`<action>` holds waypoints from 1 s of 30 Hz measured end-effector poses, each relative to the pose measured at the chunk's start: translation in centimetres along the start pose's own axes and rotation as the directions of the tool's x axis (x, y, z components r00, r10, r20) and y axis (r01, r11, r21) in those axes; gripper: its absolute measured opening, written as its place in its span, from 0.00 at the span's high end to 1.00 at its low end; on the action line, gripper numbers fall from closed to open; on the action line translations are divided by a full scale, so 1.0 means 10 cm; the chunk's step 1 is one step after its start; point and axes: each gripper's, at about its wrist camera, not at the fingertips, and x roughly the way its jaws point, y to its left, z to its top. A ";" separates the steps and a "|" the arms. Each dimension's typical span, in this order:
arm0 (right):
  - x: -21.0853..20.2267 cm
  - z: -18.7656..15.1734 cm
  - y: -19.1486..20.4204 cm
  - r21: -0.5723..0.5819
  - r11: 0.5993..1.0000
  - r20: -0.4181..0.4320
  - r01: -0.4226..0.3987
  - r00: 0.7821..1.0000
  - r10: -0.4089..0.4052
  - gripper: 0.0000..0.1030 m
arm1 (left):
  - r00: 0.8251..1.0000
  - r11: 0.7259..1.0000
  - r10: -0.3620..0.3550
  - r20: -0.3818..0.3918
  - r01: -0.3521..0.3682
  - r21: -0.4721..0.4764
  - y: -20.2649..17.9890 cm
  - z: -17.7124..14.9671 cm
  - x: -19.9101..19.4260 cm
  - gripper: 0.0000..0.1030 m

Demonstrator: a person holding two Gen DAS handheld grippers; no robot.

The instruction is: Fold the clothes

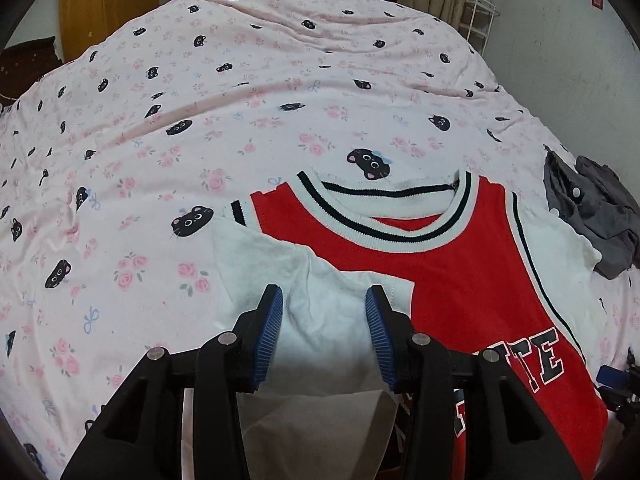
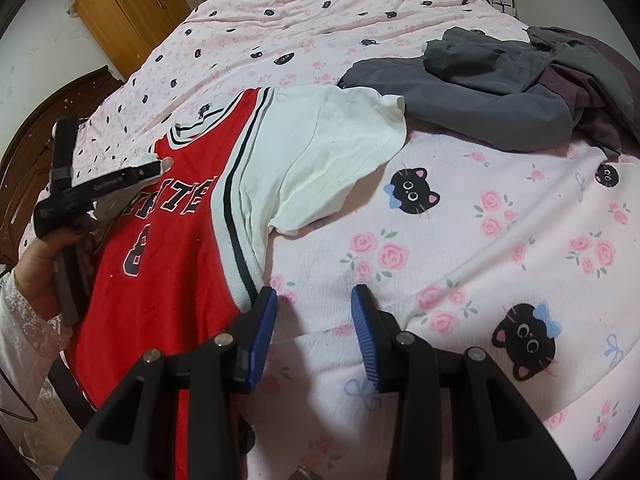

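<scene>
Left tool: released, blue pads parted, poised over the white sleeve that lies folded in across the jersey's red front. No cloth is pinched between the pads. Whether the pads touch the fabric cannot be told. From the right wrist view the same tool shows at the jersey's far side, gripped in the person's left hand, wrist in a white lace cuff, the tool angled down toward the chest.

Right tool: released, pads apart, held low over bare sheet just beside the jersey's side seam. Its left pad sits at the striped trim; contact cannot be confirmed.

Jersey: red body, white sleeves, white neck and armhole trim with dark stripes, dark lettering and a numeral 8 on the chest. It lies face up on the bed, neck pointing away from the person. The other sleeve lies spread flat outward, unfolded, its cuff close to the grey clothes.

Beyond: a heap of grey clothes on the sheet. Farther off, a wooden wardrobe against the wall.
</scene>
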 end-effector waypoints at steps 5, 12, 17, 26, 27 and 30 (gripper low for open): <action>-0.01 0.03 0.02 -0.007 1.000 0.000 0.002 1.000 -0.002 0.61 | 0.996 0.996 -0.065 0.053 0.069 -0.061 0.12 -0.07 -0.36 0.62; -0.18 0.22 0.37 -0.137 0.990 0.038 -0.018 0.999 0.024 0.61 | 0.993 0.994 0.046 0.109 -0.056 0.095 0.18 -0.36 -0.68 0.62; -0.07 0.58 0.93 -0.264 0.964 0.062 -0.018 0.997 0.036 0.61 | 0.993 0.995 -0.009 0.118 -0.003 0.101 0.22 -0.44 -0.67 0.62; 0.29 1.05 1.71 -0.446 0.894 0.013 -0.047 0.998 0.059 0.61 | 0.977 0.984 -0.166 0.136 0.155 0.088 0.23 -0.45 -0.73 0.62; 0.35 1.08 1.76 -0.461 0.886 -0.002 -0.055 0.998 0.061 0.61 | 0.977 0.983 -0.170 0.131 0.160 0.085 0.24 -0.46 -0.73 0.62; 0.52 1.17 1.90 -0.504 0.860 -0.048 -0.079 0.997 0.064 0.61 | 0.976 0.983 -0.179 0.120 0.172 0.071 0.28 -0.47 -0.73 0.62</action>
